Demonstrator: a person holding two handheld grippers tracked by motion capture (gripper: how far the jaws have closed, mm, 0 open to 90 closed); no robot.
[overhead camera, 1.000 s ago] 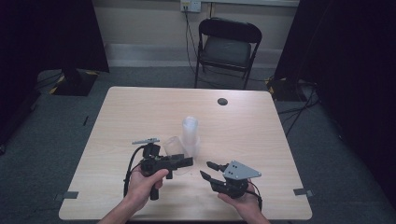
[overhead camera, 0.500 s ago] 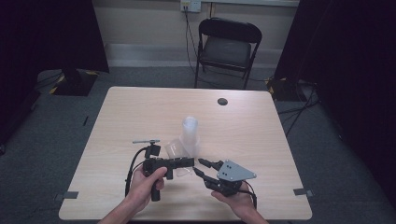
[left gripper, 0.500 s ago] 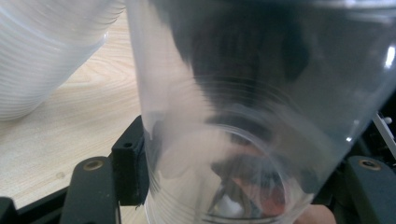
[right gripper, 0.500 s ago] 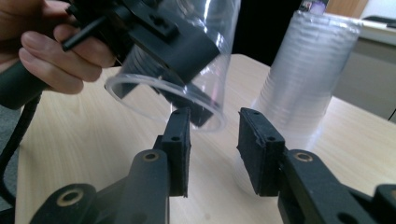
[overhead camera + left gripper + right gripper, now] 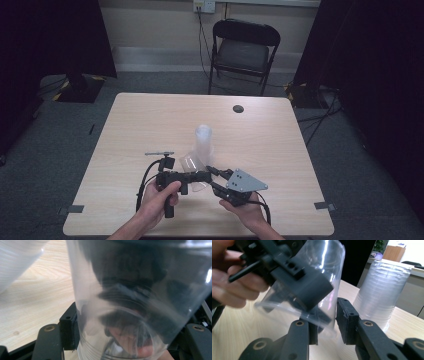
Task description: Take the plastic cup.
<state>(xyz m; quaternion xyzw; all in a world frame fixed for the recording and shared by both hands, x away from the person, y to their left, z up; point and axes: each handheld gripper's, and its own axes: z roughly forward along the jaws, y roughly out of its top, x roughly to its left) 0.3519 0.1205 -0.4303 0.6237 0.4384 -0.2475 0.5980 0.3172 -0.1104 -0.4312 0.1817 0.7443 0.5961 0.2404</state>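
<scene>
The left gripper (image 5: 200,176) is seen in the high view just in front of the stack of clear cups (image 5: 203,141), with its jaws clamped on a single clear plastic cup (image 5: 192,167) lying tilted beside the base of that stack; in the left gripper view the cup (image 5: 130,302) is pressed between the two black jaws, its wall held tightly from both sides; the right gripper (image 5: 214,176) is brought in from the right of the stack, nose to nose with the left one; its jaws have just been closing, and in the right gripper view the rim end of the cup (image 5: 312,290) is placed between them; one jaw is set against the cup's wall, while a slim gap is left at the other, so a full grip by the right gripper is not made out; the stack (image 5: 382,292) is seen upright on the wooden table (image 5: 150,120), behind and to the right of the held cup; through the clear wall the other gripper and a hand are seen only as dark, blurred shapes in the left gripper view; the cup's top is cut off there; the exact contact of the right jaws is partly hidden behind the left gripper's body (image 5: 294,277)
</scene>
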